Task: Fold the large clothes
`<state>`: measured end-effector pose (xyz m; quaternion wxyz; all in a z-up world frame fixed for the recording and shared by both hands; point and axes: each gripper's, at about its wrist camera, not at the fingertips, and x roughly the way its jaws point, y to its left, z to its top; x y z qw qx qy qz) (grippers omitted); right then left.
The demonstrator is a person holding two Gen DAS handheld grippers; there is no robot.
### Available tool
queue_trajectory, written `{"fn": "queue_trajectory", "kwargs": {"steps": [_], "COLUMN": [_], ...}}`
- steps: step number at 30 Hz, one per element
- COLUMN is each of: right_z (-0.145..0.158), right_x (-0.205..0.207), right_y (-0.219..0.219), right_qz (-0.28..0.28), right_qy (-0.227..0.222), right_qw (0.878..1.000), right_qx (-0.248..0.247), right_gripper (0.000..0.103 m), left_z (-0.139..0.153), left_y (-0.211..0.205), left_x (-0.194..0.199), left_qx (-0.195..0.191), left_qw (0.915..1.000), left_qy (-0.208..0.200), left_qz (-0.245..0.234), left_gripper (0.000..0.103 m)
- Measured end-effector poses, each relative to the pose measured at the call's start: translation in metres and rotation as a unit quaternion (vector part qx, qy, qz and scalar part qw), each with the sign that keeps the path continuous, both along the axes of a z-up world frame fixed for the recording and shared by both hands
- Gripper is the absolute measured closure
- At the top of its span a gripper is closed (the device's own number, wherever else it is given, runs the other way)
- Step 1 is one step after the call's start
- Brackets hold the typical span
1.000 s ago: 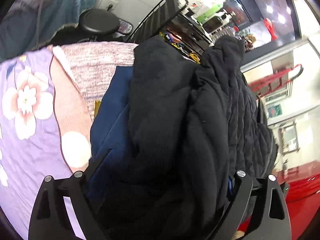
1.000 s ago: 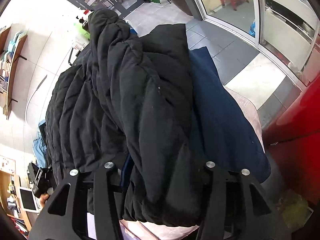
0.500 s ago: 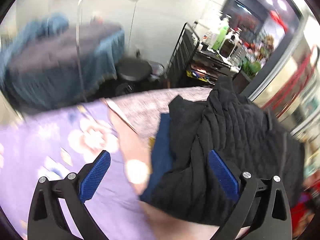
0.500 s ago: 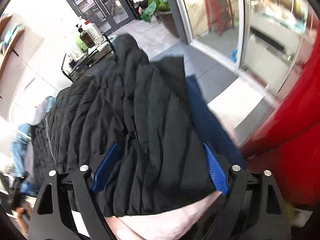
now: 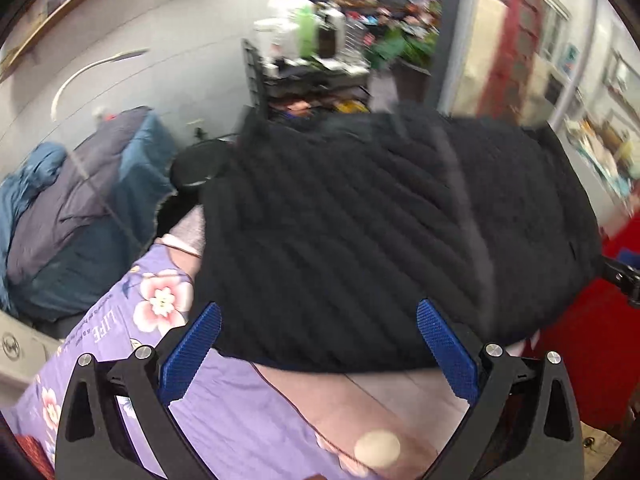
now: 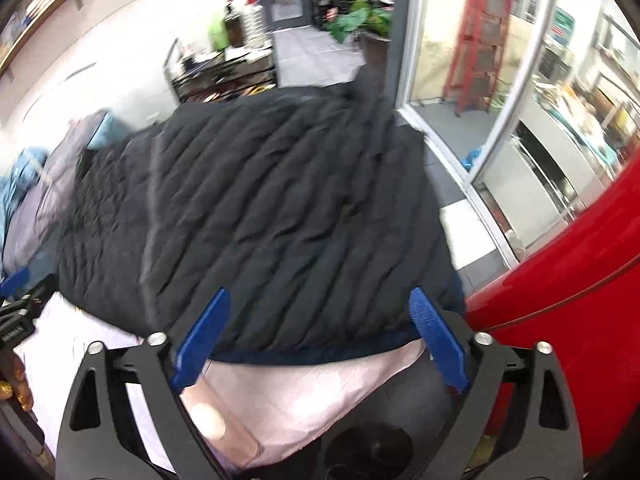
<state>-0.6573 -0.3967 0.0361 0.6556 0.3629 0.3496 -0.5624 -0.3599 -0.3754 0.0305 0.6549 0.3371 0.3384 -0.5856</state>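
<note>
Black quilted jacket (image 5: 380,232) lies beside "LIFE" on the floral sheet (image 5: 224,412)

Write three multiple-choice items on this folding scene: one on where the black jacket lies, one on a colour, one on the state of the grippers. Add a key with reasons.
1. The black quilted jacket lies
A. on the floor
B. on the floral purple sheet
C. on a hanger

2. The gripper pads are
A. blue
B. green
C. white

3. The left gripper and right gripper are
A. both shut on the jacket
B. one open, one shut
C. both open, holding nothing

Key: 1 B, the sheet shows under the jacket's near edge. 2 A, both views show blue pads. 3 C, the jaws stand wide apart with nothing between them.
</note>
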Motion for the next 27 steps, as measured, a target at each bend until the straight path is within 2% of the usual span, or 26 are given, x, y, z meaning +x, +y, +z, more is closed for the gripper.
{"fn": "queue_trajectory", "kwargs": {"steps": [8,20,27], "right_z": [-0.004,-0.014,-0.018], "right_x": [0.038,0.06,0.069], "right_y": [0.02,0.023,0.023], "right_qz": [0.041,0.065,0.078], "right_qy": [0.014,0.037,0.049], "right_qw": [0.999,0.997,0.995], "right_qx": [0.007,0.021,0.026], "right_gripper": [0.01,0.01,0.01], "left_z": [-0.018,-0.025,-0.028], "left_y": [0.008,0.014,0.015], "left_x": [-0.028,-0.042,-0.039], "left_qx": [0.046,0.067,0.074], "left_qw": [0.9985,0.9969,0.9967], "left_qy": [-0.024,-0.024,-0.025], "left_qz": [-0.019,-0.034,-0.022], "left_gripper": [0.006,0.006,0.006]}}
